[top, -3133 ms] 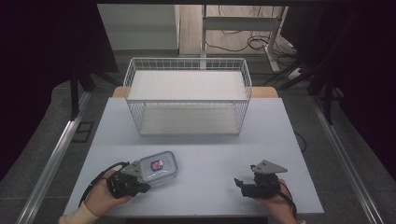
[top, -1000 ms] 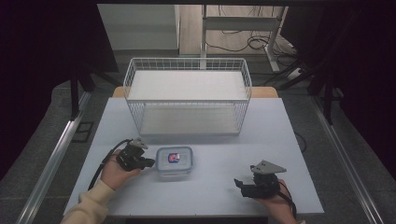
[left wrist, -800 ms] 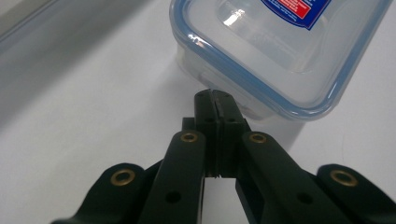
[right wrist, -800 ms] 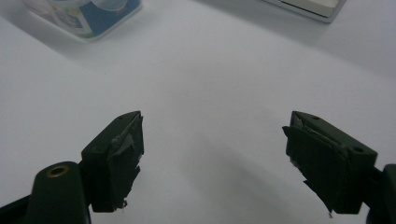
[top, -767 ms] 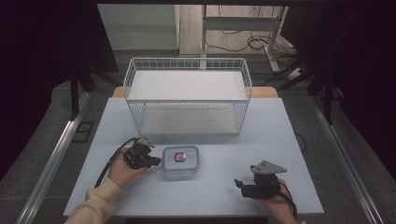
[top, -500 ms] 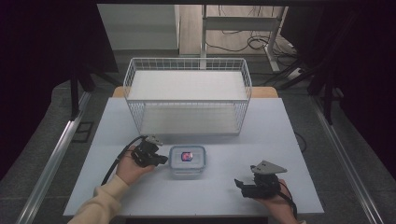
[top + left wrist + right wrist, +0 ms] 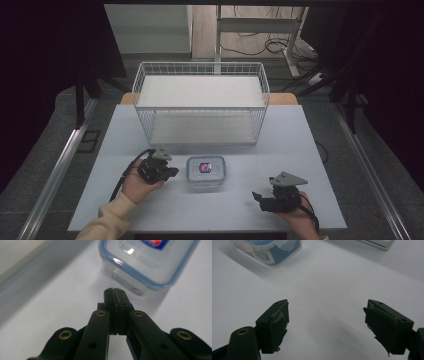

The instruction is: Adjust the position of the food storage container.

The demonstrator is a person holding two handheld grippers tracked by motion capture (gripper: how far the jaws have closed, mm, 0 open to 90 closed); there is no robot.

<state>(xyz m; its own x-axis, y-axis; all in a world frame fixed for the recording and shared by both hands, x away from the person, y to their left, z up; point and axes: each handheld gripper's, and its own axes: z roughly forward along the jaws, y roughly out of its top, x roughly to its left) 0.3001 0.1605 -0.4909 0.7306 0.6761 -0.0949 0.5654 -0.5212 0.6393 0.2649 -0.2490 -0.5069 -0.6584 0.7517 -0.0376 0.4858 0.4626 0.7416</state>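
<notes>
The lidded container (image 7: 206,172) sits mid-table, at 6 o'clock from the wire basket (image 7: 200,107). My left claw (image 7: 115,297) is closed on nothing, tips just beside the container's 9 o'clock wall. My right claw (image 7: 325,323) rests at 4 o'clock, jaws wide apart, empty. Risk, as I judge it: a closed-tip nudge could skid or spin the container toward the basket.

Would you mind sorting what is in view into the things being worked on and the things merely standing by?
In play:
- plastic container
- left gripper, jaws shut, beside it

Standing by:
- wire basket, behind
- right gripper, jaws open, apart from the container
</notes>
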